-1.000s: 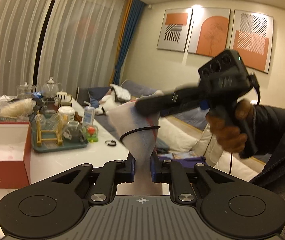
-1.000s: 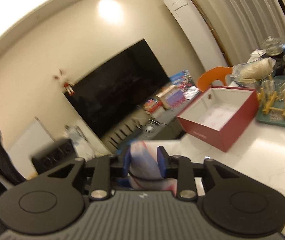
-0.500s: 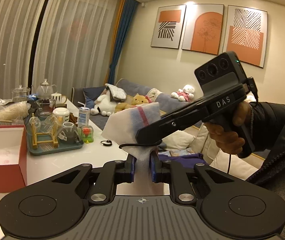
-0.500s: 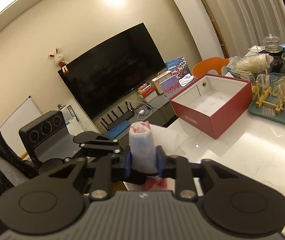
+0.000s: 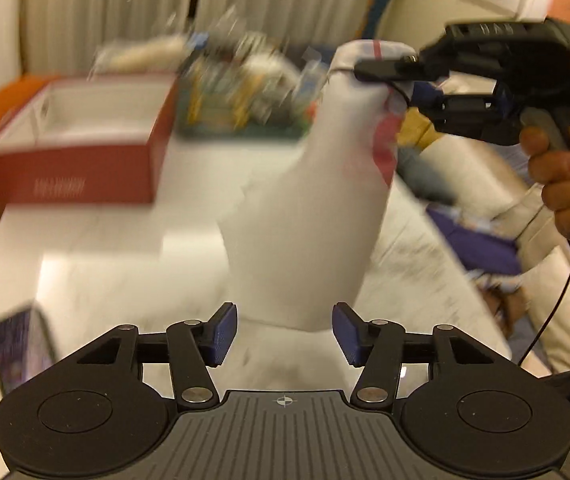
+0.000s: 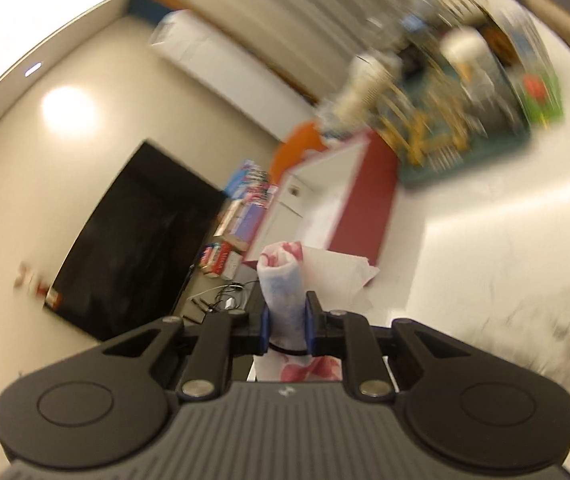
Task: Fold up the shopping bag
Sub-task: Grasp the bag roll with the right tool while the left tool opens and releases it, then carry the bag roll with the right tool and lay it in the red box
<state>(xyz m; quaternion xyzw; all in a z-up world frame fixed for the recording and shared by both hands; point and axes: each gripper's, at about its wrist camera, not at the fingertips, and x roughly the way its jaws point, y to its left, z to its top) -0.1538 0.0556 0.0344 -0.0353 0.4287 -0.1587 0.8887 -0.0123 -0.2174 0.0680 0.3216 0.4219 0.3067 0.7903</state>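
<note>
The shopping bag (image 5: pixel 309 220) is a white rolled bundle with red and blue print and a black band round its top. My left gripper (image 5: pixel 285 334) is opening; its blue pads (image 5: pixel 223 334) stand wide apart on either side of the bag's lower end and do not press it. In the left wrist view my right gripper (image 5: pixel 389 84), held by a hand, pinches the bag's top at the upper right. In the right wrist view the right gripper (image 6: pixel 288 326) is closing, with both pads against the rolled bag (image 6: pixel 283 296).
A white marble table (image 5: pixel 105 260) lies below. An open red box (image 5: pixel 73 148) stands at the back left and a green tray of glassware (image 5: pixel 241 104) behind it. A phone (image 5: pixel 21 348) lies near the left edge. A light sofa (image 5: pixel 465 280) is to the right.
My left gripper has let go of the bag and its jaws have spread. Both views have tipped down toward the table, and the right view has rolled. The bag now hangs from the right gripper.
</note>
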